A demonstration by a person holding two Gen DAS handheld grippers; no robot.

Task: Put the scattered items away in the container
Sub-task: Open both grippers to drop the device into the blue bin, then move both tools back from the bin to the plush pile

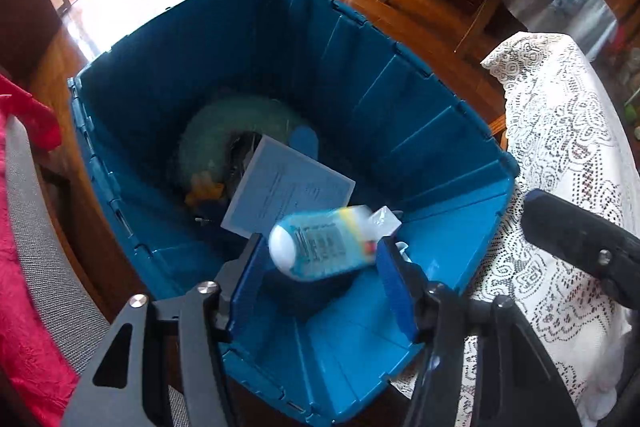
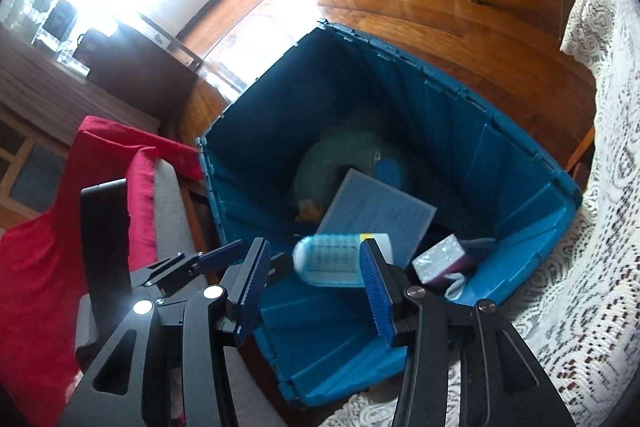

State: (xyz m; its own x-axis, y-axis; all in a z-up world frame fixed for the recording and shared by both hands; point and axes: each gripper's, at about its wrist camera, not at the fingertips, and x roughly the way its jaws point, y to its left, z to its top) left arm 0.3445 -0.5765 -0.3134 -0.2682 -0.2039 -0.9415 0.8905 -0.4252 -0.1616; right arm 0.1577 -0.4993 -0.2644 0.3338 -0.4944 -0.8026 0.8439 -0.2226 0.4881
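Two grippers hang over the blue bin [image 1: 168,107]. At far left, red cloth [image 1: 28,307] drapes a grey chair [image 1: 44,227]. Left gripper [image 1: 316,267] has its jaws spread wide, holding nothing. A blurred blue bottle [image 1: 320,247] sits between the fingers, apart from both, above the bin interior. Inside the bin: a green ring cushion [image 1: 208,139], a sheet of paper [image 1: 288,187]. Right gripper [image 2: 314,275] is also spread wide, empty. A lace cloth [image 1: 560,147] lies at right.

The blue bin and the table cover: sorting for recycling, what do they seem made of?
Blue bin: likely rigid moulded plastic, judging by its ribbed walls and semi-gloss sheen. Table cover: looks like white lace fabric, with an openwork floral pattern and soft drape.
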